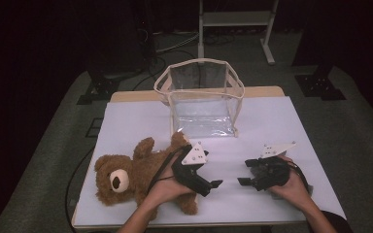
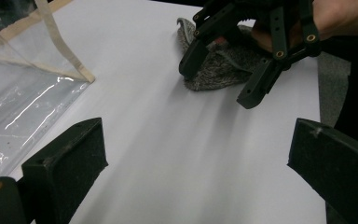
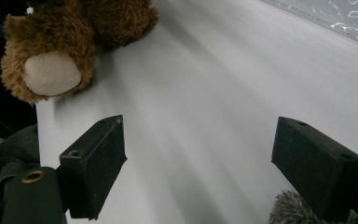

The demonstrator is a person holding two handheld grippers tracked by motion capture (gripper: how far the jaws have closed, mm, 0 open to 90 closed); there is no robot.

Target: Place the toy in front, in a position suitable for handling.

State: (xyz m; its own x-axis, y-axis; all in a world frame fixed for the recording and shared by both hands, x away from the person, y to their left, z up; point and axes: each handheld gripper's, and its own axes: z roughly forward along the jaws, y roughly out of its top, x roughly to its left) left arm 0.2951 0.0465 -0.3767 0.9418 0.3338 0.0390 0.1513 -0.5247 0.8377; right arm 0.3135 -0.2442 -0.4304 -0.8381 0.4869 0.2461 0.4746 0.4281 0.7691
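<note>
At the left edge of the white tabletop [image 1: 272,121] a brown teddy bear [image 1: 126,177] lies on its back, head near the left rim, one foot close to the front edge. The left gripper [image 1: 212,186] rests over the bear's belly, its jaws spread wide with nothing between them, pointing right across bare sheet. That open stretch in the middle separates it from the right gripper [image 1: 243,180], whose jaws also stand wide and empty, aimed left toward the bear. A grey knitted cloth [image 2: 219,65] lies under the right hand [image 1: 291,187]. Behind both, a clear plastic bag [image 1: 201,97] with cream trim stands upright near the far edge. Dark grey floor surrounds the table.
</note>
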